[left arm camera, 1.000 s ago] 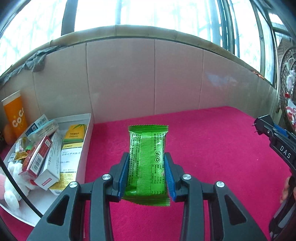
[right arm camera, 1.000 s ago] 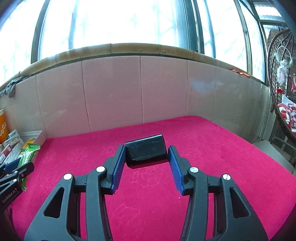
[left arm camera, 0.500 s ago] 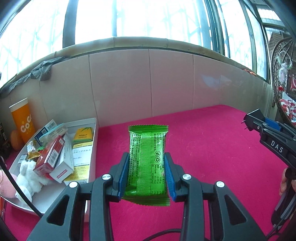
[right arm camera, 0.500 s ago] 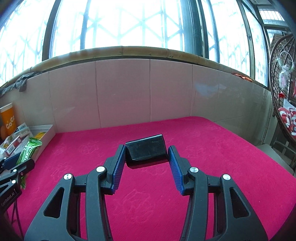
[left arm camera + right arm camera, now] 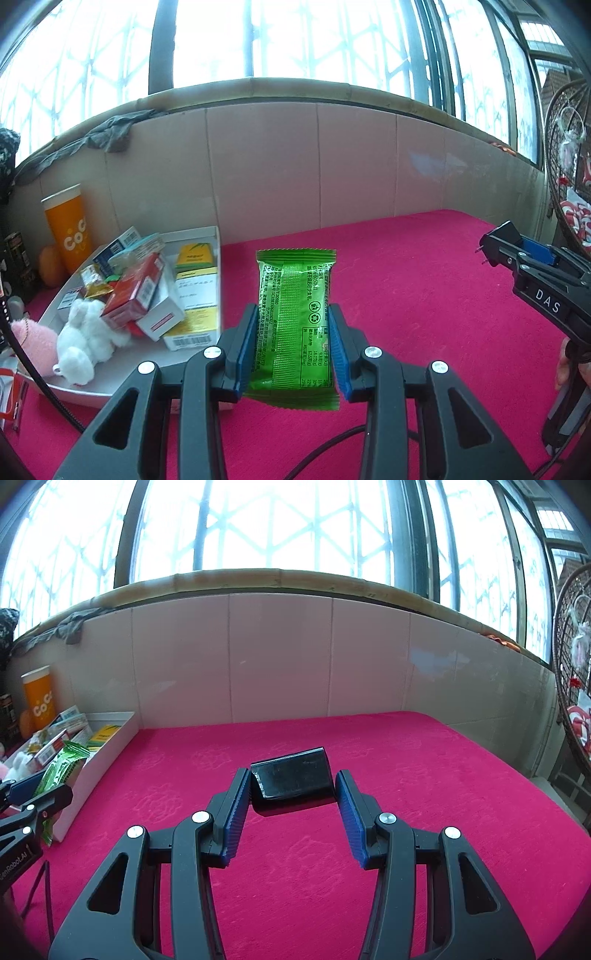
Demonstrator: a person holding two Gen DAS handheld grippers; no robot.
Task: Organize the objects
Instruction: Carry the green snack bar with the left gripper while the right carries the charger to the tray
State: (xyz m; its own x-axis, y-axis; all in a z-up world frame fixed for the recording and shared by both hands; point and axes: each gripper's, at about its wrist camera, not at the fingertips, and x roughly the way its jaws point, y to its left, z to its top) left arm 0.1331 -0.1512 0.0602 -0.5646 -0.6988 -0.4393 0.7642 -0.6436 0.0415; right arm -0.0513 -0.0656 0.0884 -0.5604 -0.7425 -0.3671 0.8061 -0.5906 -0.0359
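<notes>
We hold both tongs tilted slightly downward above the red cloth [image 5: 406,775]: left gripper [image 5: 293,334] clamps a green packet [image 5: 295,314], right gripper [image 5: 291,797] grips a black block [image 5: 291,777].

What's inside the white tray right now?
The white tray holds medicine boxes, a red box, a white plush toy and small packets. Whatever lies beneath that pile is covered.
</notes>
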